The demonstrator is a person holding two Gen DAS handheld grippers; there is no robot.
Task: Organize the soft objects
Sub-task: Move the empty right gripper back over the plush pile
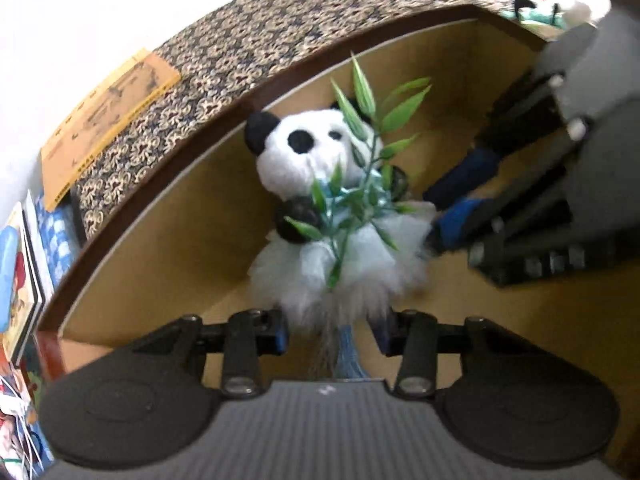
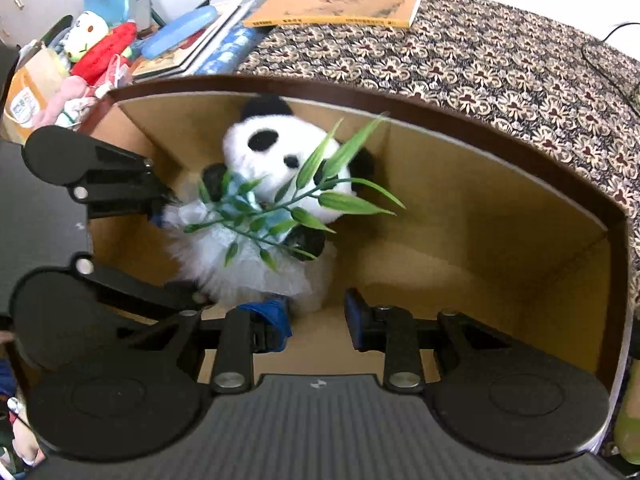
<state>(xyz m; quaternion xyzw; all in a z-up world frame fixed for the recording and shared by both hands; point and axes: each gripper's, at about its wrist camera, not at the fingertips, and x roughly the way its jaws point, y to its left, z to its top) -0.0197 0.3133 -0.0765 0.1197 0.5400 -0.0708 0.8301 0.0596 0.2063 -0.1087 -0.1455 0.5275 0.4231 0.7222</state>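
The soft, light panda toy [image 1: 316,184] sits upright inside the cardboard box [image 1: 168,232], best squeezed at its plump furry body, not the flimsy leaves; left claw [image 1: 332,330] straddles its base unclenched, right claw [image 2: 318,320] released.

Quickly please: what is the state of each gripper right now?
Left gripper: jaws astride the furry base of the panda plush; whether they press it cannot be told.
Right gripper: open, nothing between its jaws.
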